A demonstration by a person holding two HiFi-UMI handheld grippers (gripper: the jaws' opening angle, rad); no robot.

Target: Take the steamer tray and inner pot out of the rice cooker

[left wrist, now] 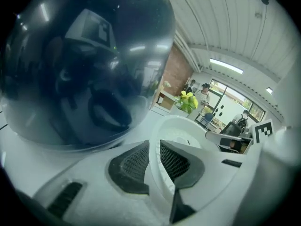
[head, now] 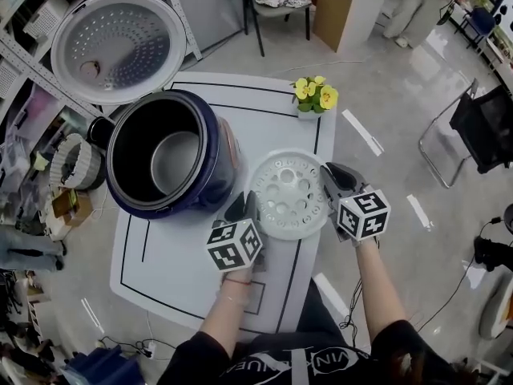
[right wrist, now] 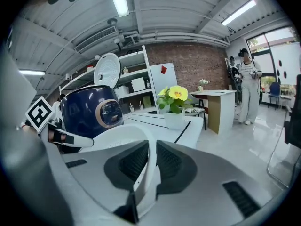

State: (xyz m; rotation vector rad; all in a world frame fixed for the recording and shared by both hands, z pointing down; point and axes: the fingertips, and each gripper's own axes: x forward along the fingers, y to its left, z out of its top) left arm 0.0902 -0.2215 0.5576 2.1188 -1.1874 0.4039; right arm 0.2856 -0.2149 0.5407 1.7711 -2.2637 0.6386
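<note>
The steamer tray (head: 290,195) is held outside the rice cooker (head: 210,127), its rim clamped by the left gripper (head: 243,208) and the right gripper (head: 331,180). The inner pot (head: 175,160) is not yet removed.

We see our right claw (right wrist: 151,160) gripping the white steamer tray (right wrist: 123,136) by its rim, blue rice cooker (right wrist: 89,109) beyond with lid (right wrist: 107,70) raised, yellow flowers (right wrist: 173,97) on the tabletop (right wrist: 190,126).
</note>
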